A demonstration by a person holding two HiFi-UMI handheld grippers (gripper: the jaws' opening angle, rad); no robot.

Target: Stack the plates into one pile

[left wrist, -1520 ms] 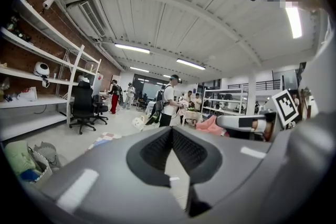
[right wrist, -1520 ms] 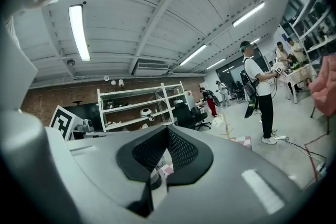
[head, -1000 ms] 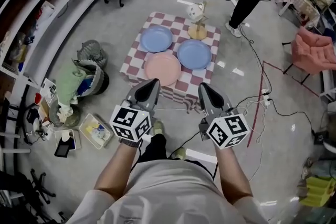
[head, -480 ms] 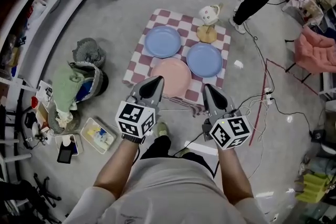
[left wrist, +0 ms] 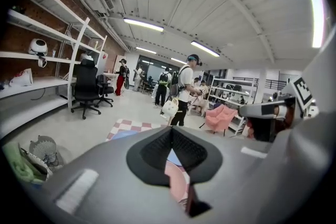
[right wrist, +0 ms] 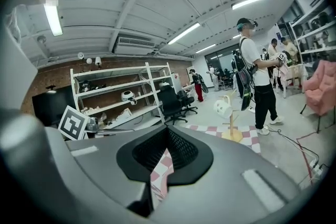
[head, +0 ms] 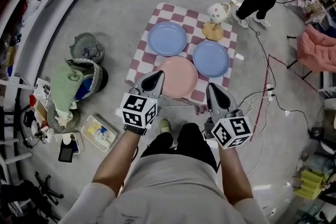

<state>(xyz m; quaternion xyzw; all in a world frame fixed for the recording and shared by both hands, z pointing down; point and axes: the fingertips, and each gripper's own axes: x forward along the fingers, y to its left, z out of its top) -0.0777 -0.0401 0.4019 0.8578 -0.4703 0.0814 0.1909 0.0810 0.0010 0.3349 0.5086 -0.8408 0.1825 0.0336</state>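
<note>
In the head view, I am holding my left gripper (head: 154, 79) and right gripper (head: 214, 91) side by side, both pinched shut and empty, at the near edge of the checkered cloth (head: 164, 10). The pink plate (head: 177, 77), the far blue plate (head: 167, 38) and the right blue plate (head: 211, 58) are lying on it unstacked. In the left gripper view, my closed jaws are pointing at the pink plate (left wrist: 176, 180). In the right gripper view, my closed jaws are facing the checkered cloth (right wrist: 159, 171).

Smooth, faintly glossy plates (head: 177, 77) on checked cloth (head: 173, 12); matt grey plastic left claw (head: 156, 77), right claw (head: 212, 88); wooden stand (head: 212, 32); sheeny floor (head: 121, 18).
</note>
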